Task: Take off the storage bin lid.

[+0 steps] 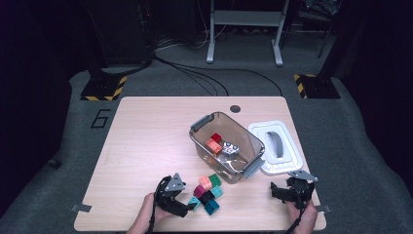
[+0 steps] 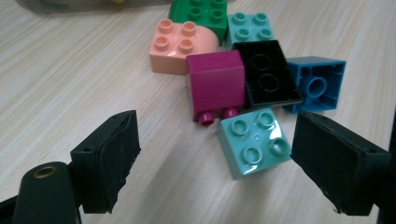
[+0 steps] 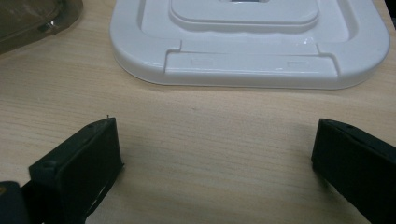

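As the high view has it: a person's left gripper sits at the near edge of the table, its tip at a cluster of toy bricks; the right gripper rests near the right corner, well apart from them.
Bin: a clear plastic bin stands just beyond the cluster with a few bricks already inside; its white lid lies beside it on the right.
Work in hand, by my reading: picking the loose bricks up one at a time and dropping them in the bin.
Left gripper view: jaws spread and holding nothing, with the light teal brick on the table between them, studs up, sitting much nearer the right jaw than the left; neither pad presses on it.
Neighbours: a magenta brick on its side touches the teal one's far corner; a black brick and a blue brick lie just behind, a pink brick farther off.
Doing it well: shift the left gripper a little to the right so the brick is centred, square the pads to two flat faces since it lies turned at an angle, then close gently and lift straight up so the magenta brick isn't dragged.
Right gripper view: jaws wide apart over bare wood, gripping nothing, the lid just ahead.
Right hand advice: keep it parked there, clear of the bin's mouth.
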The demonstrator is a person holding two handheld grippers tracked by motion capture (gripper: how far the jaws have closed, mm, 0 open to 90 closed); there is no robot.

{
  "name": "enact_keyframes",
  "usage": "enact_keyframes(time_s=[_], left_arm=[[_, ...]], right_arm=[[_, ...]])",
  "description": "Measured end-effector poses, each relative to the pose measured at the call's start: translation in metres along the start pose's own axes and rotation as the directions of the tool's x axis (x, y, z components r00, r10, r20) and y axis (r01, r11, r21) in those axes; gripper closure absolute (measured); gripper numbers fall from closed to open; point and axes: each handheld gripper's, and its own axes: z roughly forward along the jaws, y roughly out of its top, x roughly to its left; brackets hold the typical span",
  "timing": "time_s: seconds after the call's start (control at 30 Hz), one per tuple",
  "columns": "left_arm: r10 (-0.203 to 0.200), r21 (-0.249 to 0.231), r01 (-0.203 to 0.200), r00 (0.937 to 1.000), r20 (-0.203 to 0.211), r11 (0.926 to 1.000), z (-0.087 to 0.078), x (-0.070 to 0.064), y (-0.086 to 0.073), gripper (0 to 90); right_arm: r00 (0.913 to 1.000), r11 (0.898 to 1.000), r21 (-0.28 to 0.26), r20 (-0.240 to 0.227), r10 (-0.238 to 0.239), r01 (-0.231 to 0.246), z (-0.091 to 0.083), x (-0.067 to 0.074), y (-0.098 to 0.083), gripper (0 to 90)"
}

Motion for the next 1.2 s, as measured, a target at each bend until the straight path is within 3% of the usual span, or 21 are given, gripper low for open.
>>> enact_keyframes(time_s=[0.13, 0.17, 0.23, 0.33, 0.43, 0.47, 0.53, 0.87, 1.2], left_arm=[[-0.022, 0.001, 0.022, 0.9997, 0.012, 0.9998, 0.005, -0.005, 0.0, 16.0], [-0.022, 0.01, 0.022, 0.9996, 0.018, 0.9997, 0.007, -0.006, 0.0, 19.6], [-0.013, 0.014, 0.013, 0.9999, 0.004, 0.9998, 0.01, -0.009, -0.002, 21.5], [-0.018, 0.016, 0.018, 0.9998, 0.009, 0.9997, 0.012, -0.009, -0.005, 30.7], [-0.048, 0.005, 0.048, 0.9987, 0.019, 0.9988, 0.01, -0.007, -0.008, 41.8], [-0.058, 0.001, 0.058, 0.9981, 0.022, 0.9983, 0.009, -0.005, -0.009, 49.6], [-0.072, -0.011, 0.072, 0.9973, 0.009, 0.9973, 0.008, -0.003, -0.011, 56.9], [-0.089, -0.015, 0.089, 0.9961, -0.002, 0.9959, -0.001, 0.009, -0.014, 59.1], [-0.113, -0.049, 0.111, 0.9927, -0.041, 0.9926, -0.015, 0.022, -0.008, 59.1]], right_arm=[[1.0, 1.0, 0.001, 0.001, 0.001, -0.001, 0.0, 0.0, 0.0, 0.5], [1.0, 1.0, 0.002, 0.001, 0.002, -0.002, 0.0, 0.0, 0.0, 0.5], [1.0, 1.0, 0.0, 0.001, 0.001, -0.001, 0.0, 0.0, 0.0, 0.5], [1.0, 1.0, 0.0, 0.001, 0.0, 0.0, 0.0, 0.0, 0.0, 0.5], [1.0, 1.0, 0.0, 0.001, 0.0, 0.0, 0.0, 0.0, 0.0, 0.5], [1.0, 1.0, 0.0, 0.001, 0.0, 0.0, 0.0, 0.0, 0.0, 0.5], [1.0, 1.0, 0.0, 0.001, -0.001, 0.001, 0.0, 0.0, 0.0, 0.5], [1.0, 1.0, -0.001, 0.002, 0.0, 0.0, 0.0, 0.0, 0.0, 0.5], [1.0, 1.0, 0.001, 0.002, 0.003, -0.003, 0.0, 0.0, 0.0, 0.5]])
